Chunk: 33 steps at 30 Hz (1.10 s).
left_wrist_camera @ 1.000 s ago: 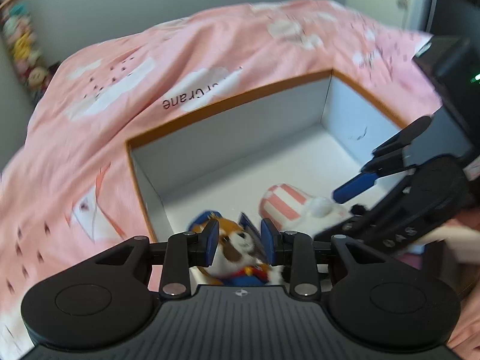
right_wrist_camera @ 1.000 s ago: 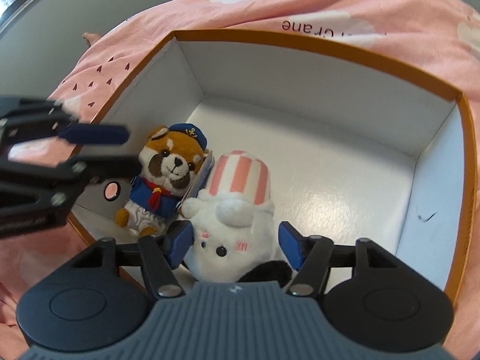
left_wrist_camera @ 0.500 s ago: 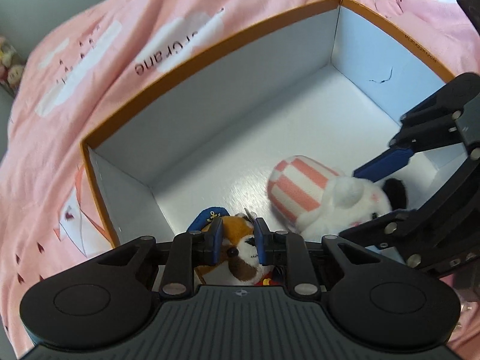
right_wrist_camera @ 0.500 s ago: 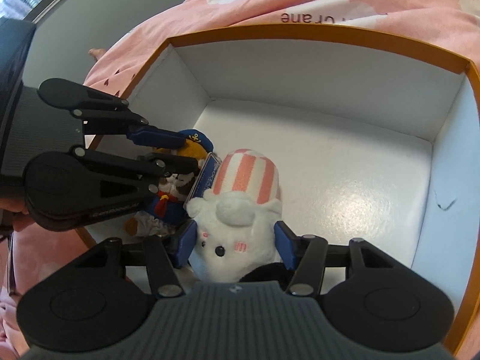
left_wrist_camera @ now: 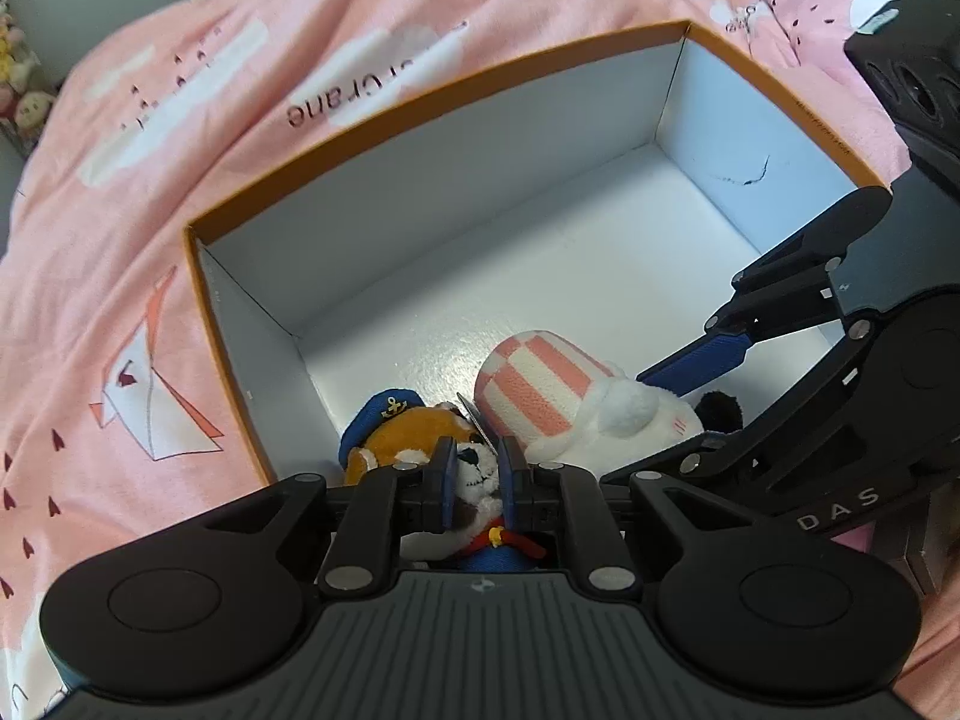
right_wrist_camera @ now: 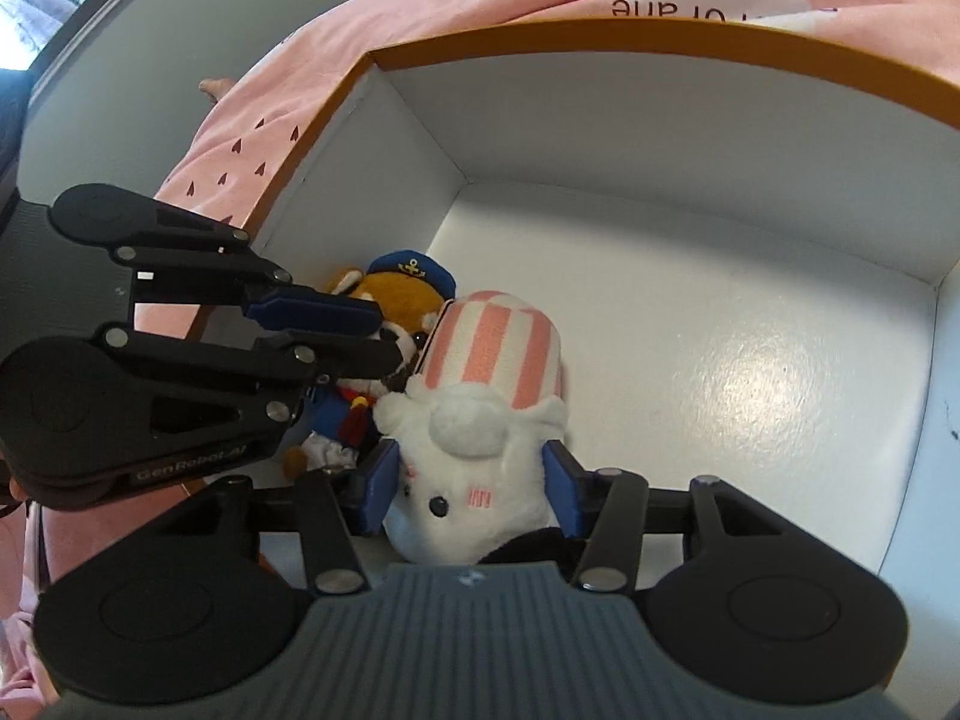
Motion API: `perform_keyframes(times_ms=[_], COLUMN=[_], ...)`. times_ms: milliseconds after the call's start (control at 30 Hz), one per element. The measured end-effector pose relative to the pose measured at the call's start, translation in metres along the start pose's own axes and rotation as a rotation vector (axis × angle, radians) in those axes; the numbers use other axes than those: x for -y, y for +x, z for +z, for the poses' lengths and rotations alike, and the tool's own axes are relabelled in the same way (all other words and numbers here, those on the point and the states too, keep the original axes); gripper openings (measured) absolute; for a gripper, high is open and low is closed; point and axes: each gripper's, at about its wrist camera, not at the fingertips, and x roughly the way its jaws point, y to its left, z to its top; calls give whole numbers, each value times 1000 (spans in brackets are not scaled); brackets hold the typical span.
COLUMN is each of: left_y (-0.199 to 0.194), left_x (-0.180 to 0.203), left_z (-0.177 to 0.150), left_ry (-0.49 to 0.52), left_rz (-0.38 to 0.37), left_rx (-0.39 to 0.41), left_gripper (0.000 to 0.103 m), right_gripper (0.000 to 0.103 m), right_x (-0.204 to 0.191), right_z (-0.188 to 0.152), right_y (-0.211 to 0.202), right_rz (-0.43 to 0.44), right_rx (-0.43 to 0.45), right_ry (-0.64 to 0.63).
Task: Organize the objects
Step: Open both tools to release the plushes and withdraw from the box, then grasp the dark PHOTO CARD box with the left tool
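Both grippers, left gripper (left_wrist_camera: 474, 483) and right gripper (right_wrist_camera: 471, 495), are matte black with ribbed grey bodies, blue-padded jaws, silver screws and round black discs. White lettering "GenRobot.AI" marks the left one's side.

Left claw (left_wrist_camera: 475, 483) clamps sailor plush (left_wrist_camera: 414, 432) inside box (left_wrist_camera: 420, 114); striped plush (left_wrist_camera: 540, 396) beside.

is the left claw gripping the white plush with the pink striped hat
No, the left claw is closed on the sailor-capped brown plush, while the white plush sits between the right claw's fingers.
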Motion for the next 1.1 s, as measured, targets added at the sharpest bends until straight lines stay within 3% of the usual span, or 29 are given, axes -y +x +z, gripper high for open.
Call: perform_keyframes(times_ms=[167, 367, 667, 833, 1033, 1100], left_y=[-19, -50, -93, -94, -72, -64], left_x=[1, 5, 40, 65, 79, 79], left_z=[-11, -26, -55, -72, -84, -86], left_ry=[-63, -149, -127, -63, -52, -74], left_rz=[8, 12, -58, -43, -43, -54], left_rx=[70, 177, 334, 367, 317, 306], left_gripper=[17, 19, 22, 26, 30, 30], right_gripper=[61, 62, 67, 66, 66, 57], right_x=[-5, -14, -38, -54, -62, -61], right_z=[-1, -9, -39, -68, -107, -115], right_y=[-2, -16, -64, -94, -117, -114], right_rz=[-33, -109, -228, -288, -336, -336], right_rx=[23, 70, 216, 308, 361, 349], right_ry=[-15, -49, -85, -78, -34, -17])
